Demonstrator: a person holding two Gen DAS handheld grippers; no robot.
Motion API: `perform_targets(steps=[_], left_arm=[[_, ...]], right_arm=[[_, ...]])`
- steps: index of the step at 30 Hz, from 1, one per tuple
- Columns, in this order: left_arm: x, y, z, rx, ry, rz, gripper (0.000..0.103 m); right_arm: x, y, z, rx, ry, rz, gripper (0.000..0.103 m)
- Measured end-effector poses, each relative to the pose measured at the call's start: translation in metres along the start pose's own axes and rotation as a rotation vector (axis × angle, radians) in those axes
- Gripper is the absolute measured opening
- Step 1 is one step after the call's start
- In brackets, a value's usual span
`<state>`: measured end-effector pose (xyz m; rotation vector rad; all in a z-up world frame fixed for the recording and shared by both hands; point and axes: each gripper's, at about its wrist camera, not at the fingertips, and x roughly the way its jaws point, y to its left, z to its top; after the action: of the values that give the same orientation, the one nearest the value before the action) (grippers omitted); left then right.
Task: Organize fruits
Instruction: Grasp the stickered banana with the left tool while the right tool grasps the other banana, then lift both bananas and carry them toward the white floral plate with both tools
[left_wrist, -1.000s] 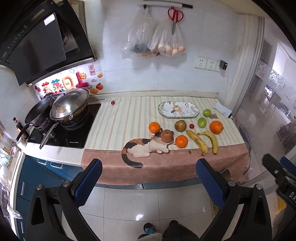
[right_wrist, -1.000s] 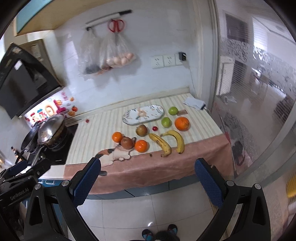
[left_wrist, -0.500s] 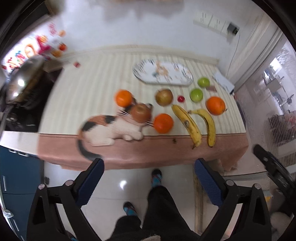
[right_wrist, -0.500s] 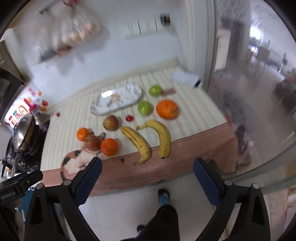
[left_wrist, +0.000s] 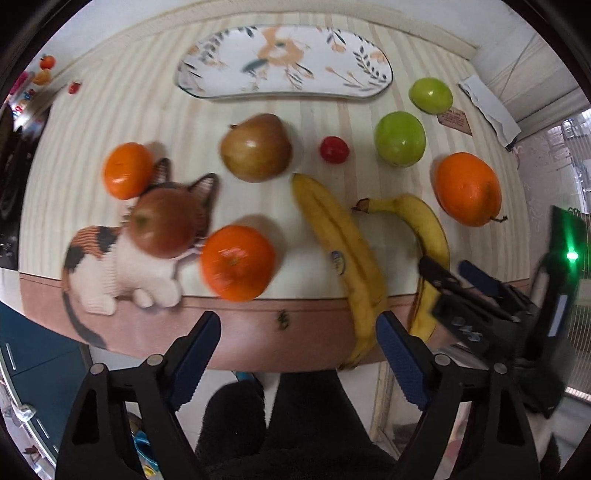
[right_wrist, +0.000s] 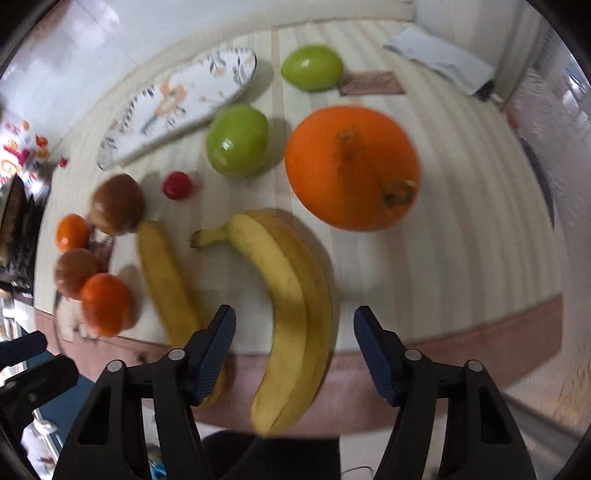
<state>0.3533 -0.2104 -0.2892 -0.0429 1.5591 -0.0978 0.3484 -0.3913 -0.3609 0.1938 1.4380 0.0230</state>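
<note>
Fruit lies on a striped cloth in front of an oval floral plate, which holds nothing. My left gripper is open and empty over the counter's front edge, between a tangerine and a straight banana. My right gripper is open, its fingers either side of the curved banana and above it. Behind it lie a big orange, two green apples and a small red fruit. The right gripper also shows in the left wrist view.
A brown pear, a red-brown apple and another tangerine lie left of the bananas, over a cat picture on the cloth. A folded white cloth lies at the back right. A stove is at the far left.
Both grippers have come down and forward from a standing distance to just over the counter's front edge. The right one now straddles the curved banana. Both stay open.
</note>
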Motion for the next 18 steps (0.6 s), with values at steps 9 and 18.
perform_targets(steps=[9,18], left_arm=[[0.039,-0.034,0.025,0.033,0.085,-0.025,0.073],[0.081,-0.053,0.046,0.062,0.12,0.042,0.062]], right_arm=[[0.017,-0.016,-0.017,0.004,0.057,-0.023,0.04],[0.014,-0.035,-0.026,0.056,0.108,-0.024,0.041]])
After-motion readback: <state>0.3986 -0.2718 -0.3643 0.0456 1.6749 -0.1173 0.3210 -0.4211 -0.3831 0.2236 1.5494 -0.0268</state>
